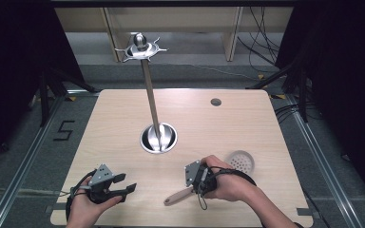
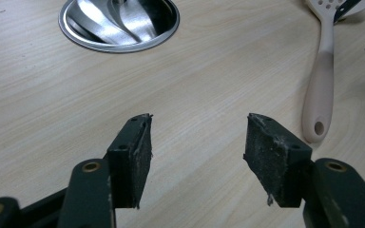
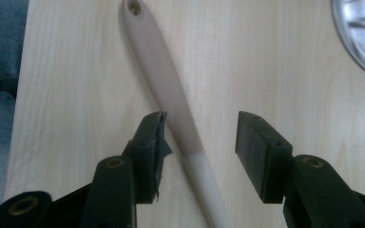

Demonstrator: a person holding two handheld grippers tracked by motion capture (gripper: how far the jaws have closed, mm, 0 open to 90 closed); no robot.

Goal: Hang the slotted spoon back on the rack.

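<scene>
Flat on table: beige long-handled skimmer [image 3: 171, 90], perforated head.

Tongs [image 3: 200, 135] agape astride beige spoon handle [image 3: 171, 90] on wooden table [image 3: 275, 61].

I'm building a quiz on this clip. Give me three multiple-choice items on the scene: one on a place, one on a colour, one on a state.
1. Where does the skimmer lie?
A. In the steel base
B. On the table, by the right tongs
C. On the floor

2. What colour is the skimmer's handle?
A. Beige
B. Red
C. Black

3. How do the right tongs stand?
A. Shut on the handle
B. Open, with the handle between the jaws
C. Shut on nothing

Answers: B, it lies flat on the table under the right hand; A, the right gripper view shows a pale beige handle; B, a gap shows on both sides of the handle.
</scene>
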